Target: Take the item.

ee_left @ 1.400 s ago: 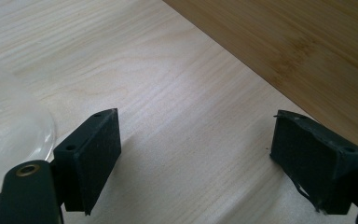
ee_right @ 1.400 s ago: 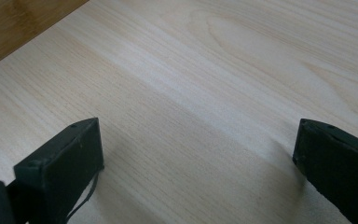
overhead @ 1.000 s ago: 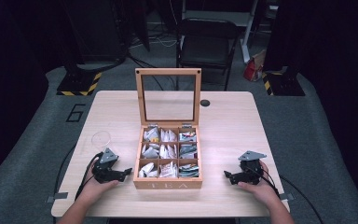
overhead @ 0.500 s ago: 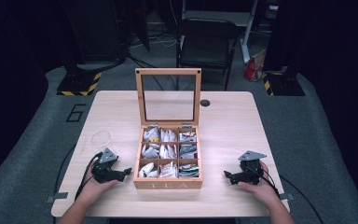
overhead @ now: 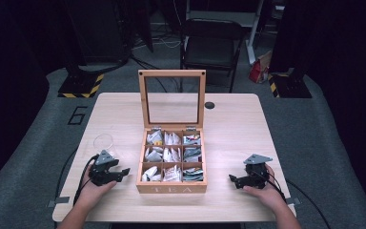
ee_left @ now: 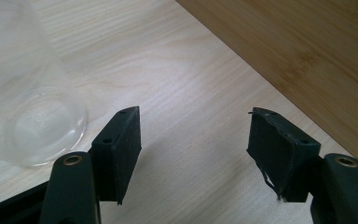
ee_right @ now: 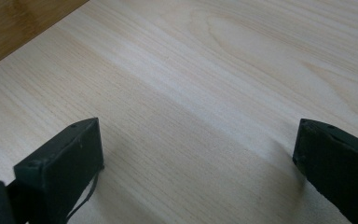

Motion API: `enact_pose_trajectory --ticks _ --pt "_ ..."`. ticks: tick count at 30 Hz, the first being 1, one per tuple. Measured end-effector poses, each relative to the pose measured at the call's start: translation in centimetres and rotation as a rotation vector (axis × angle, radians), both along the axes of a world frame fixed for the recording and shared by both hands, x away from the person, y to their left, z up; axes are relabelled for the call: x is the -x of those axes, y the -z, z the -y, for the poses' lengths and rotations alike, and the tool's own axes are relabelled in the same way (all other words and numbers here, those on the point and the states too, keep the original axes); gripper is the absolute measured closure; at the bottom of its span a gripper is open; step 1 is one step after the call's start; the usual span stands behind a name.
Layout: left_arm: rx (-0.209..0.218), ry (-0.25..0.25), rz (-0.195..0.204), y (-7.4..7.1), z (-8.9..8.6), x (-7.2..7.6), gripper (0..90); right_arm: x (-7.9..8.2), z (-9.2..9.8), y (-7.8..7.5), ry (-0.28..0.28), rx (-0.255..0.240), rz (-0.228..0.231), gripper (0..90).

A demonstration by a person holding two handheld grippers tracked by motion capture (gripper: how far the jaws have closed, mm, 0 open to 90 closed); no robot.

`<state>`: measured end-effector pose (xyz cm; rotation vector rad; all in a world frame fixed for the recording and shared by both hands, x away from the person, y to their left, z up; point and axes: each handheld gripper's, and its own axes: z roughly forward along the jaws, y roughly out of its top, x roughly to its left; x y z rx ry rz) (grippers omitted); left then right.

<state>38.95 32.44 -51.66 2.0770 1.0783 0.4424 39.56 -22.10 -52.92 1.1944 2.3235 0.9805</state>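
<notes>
A dark room surrounds the pale wooden desk (overhead: 228, 119), where an open tea box (overhead: 171, 188) sits near the front edge, centred. A clear glass (ee_left: 25, 102) stands just beside the left gripper (ee_left: 196, 149), whose empty jaws have just been narrowing yet stay apart; the right gripper (ee_right: 196, 163) gapes wide. The glass (likely slick, rigid, breakable) wants a gentle grip across its wall.

Quick count: one light wooden bench (overhead: 228, 124), and on it one bamboo tea box with a glass-paned lid standing open (overhead: 172, 143). The box has nine compartments in a three-by-three grid, all with paper tea sachets (overhead: 172, 153) inside, too jumbled to count. One clear drinking glass (overhead: 103, 142) sits beside it. Two black handheld tools: a left tool (overhead: 122, 172) and a right tool (overhead: 232, 180). One black folding chair (overhead: 212, 43) stands behind.
</notes>
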Motion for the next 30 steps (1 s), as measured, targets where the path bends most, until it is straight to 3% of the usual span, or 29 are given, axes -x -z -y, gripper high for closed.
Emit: enact_pose_trajectory --ticks 4,8,10,18,26,30 --pt "-0.016 0.0 0.017 -0.4 -0.1 0.1 35.6 0.0 0.0 0.0 0.0 0.0 0.0 0.9" --pt "0.0 -0.015 0.019 -0.5 0.1 0.2 36.9 0.0 0.0 0.0 -0.001 -0.004 -0.002 0.9" --pt "-0.02 0.001 0.018 -0.7 0.0 0.2 37.3 0.0 0.0 0.0 0.002 -0.001 -0.001 0.9" --pt "-0.002 -0.016 0.011 -0.9 0.0 0.3 38.5 0.0 0.0 0.0 0.0 -0.003 -0.001 0.9" --pt "0.012 -0.014 0.036 -1.7 0.3 0.6 41.3 0.0 0.0 0.0 0.001 -0.003 0.001 0.9" --pt "0.038 -0.02 0.025 -2.0 0.4 0.8 41.7 0.0 0.0 0.0 0.0 0.0 -0.001 0.9"
